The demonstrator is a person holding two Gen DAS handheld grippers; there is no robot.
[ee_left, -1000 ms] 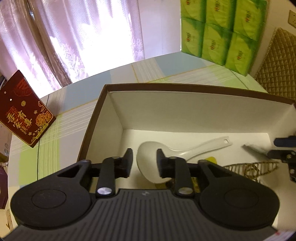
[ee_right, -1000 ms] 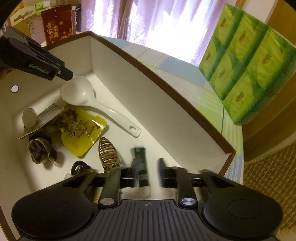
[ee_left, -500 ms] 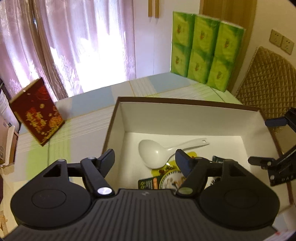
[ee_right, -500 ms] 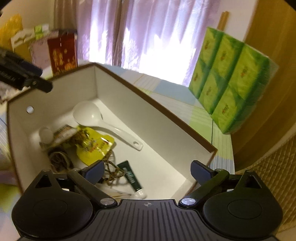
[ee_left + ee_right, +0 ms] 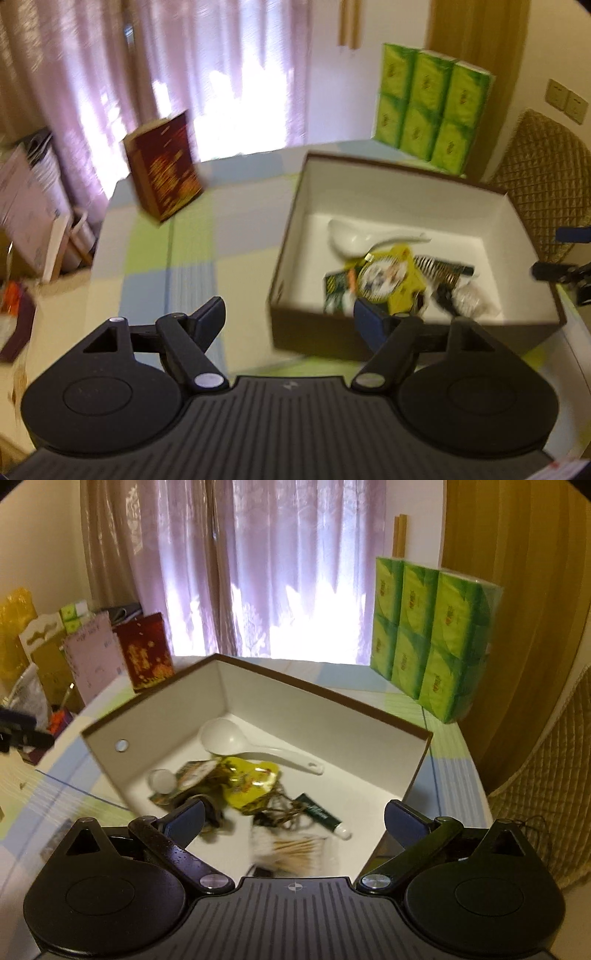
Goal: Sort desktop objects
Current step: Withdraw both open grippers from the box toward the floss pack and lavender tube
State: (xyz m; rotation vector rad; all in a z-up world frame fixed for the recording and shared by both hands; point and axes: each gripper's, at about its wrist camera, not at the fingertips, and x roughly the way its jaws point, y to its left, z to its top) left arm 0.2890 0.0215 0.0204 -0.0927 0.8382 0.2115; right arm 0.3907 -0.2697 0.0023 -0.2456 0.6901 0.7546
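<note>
Both of my grippers are spread and empty, their jaws having just been opening: left gripper (image 5: 290, 317) over the checked table (image 5: 177, 258), right gripper (image 5: 295, 818) above the brown, white-lined cardboard box (image 5: 332, 723). The sorted items lie inside it: white plastic spoon (image 5: 236, 740), yellow foil sachet (image 5: 251, 781), dark green tube (image 5: 321, 814), cotton swabs (image 5: 291, 849).

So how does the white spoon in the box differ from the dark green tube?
The white spoon is plain, glossy white, with a round bowl and a long handle; the dark green tube is flat and dark, with pale print and a white cap. The spoon is clearly the longer of the two. The spoon lies towards the far wall of the box, the tube nearer the camera. Both lie flat on the box floor, untouched by either tongs.
</note>
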